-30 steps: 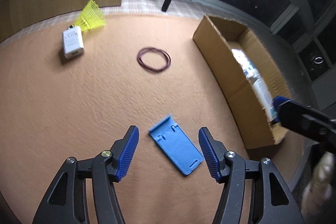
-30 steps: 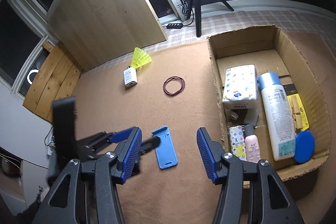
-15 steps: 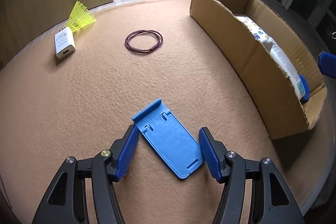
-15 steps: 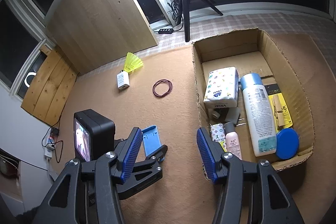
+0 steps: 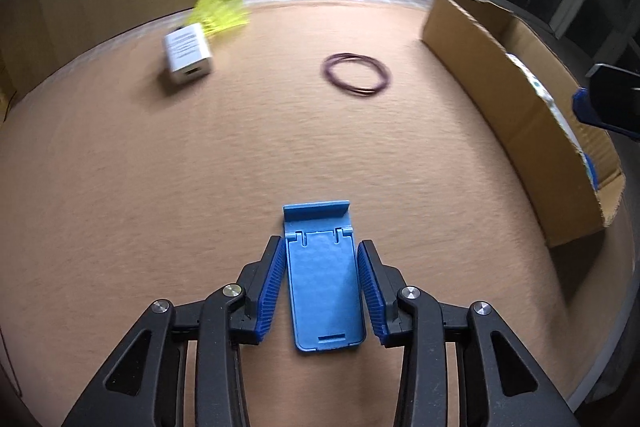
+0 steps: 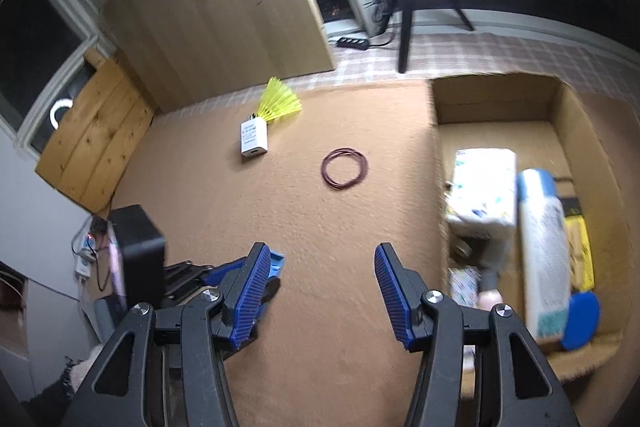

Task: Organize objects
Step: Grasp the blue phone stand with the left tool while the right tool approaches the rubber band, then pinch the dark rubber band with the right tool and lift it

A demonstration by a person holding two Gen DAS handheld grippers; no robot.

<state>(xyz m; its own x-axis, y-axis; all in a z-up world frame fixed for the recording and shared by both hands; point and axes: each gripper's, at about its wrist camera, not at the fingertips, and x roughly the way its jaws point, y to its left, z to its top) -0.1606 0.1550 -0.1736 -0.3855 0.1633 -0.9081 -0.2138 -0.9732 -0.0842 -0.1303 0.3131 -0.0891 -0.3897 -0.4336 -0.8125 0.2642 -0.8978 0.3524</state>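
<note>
A flat blue phone stand (image 5: 323,283) lies on the tan felt mat. My left gripper (image 5: 322,259) straddles it, its blue pads closed in against both long sides. In the right wrist view only a corner of the stand (image 6: 276,265) shows behind my left gripper's body. My right gripper (image 6: 318,269) hangs open and empty above the mat, to the right of the left one. A purple rubber band ring (image 5: 356,73) (image 6: 345,169), a white charger (image 5: 187,53) (image 6: 253,137) and a yellow shuttlecock (image 5: 222,9) (image 6: 279,103) lie farther back.
An open cardboard box (image 6: 448,115) (image 5: 500,83) stands at the mat's right, holding a tissue pack (image 6: 484,183), a white bottle (image 6: 544,255), a blue lid (image 6: 580,321) and smaller items. A wooden board (image 6: 216,11) and a tripod (image 6: 404,27) stand beyond the mat.
My left gripper has turned in line with the blue stand and its jaws have closed from wide open onto the stand's sides. My right gripper has shifted left, staying open.
</note>
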